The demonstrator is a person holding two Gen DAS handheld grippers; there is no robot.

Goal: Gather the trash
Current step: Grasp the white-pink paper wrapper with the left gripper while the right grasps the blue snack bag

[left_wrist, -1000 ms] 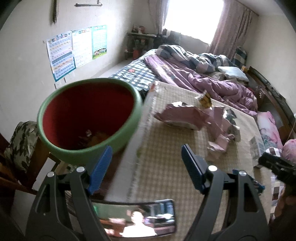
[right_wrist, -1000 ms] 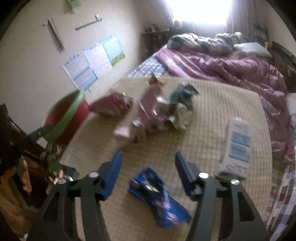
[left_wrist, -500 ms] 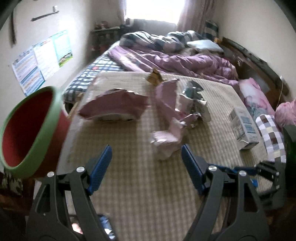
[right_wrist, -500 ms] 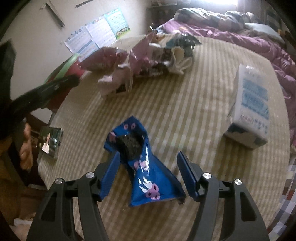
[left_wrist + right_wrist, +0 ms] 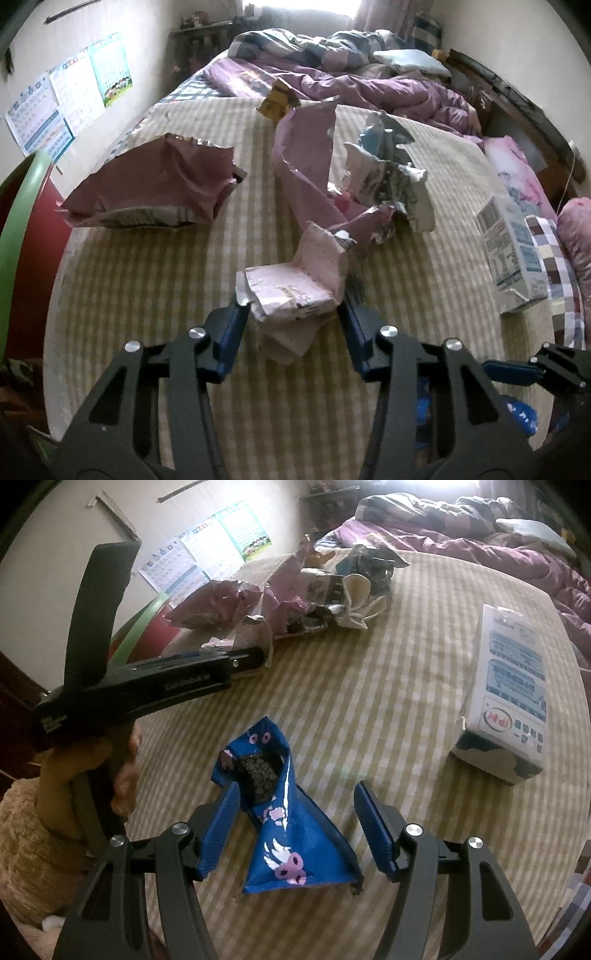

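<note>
1. the left gripper [image 5: 293,319] sits low over the checked table [image 5: 147,280], its blue fingers [image 5: 229,334] spread apart on either side of a crumpled pale pink wrapper [image 5: 291,295]. the left finger touches the wrapper's torn foil edge; the right finger is right beside it, but whether it presses the wrapper i cannot tell.
2. the right gripper [image 5: 295,823] is wide open, its fingers [image 5: 218,827] straddling a blue snack bag [image 5: 291,834] that lies flat on the table; neither finger grips it. the bag's torn top shows dark contents.
3. beyond the pale wrapper, touching it, a long torn pink bag [image 5: 306,155] stands up, with a silver and blue foil packet [image 5: 388,173] crumpled against its right side.
4. to the left lies a larger pink bag [image 5: 155,192], apart from the rest, near the table's left edge.
5. a small yellow packet [image 5: 275,99] sits at the table's far edge.
6. a white and blue carton [image 5: 513,698] lies on its side near the right edge, well apart from the wrappers.
7. a red bin with a green rim [image 5: 22,221] stands just off the table's left side.
8. behind the table is a bed with a purple quilt [image 5: 369,85]; posters [image 5: 66,96] hang on the left wall.
</note>
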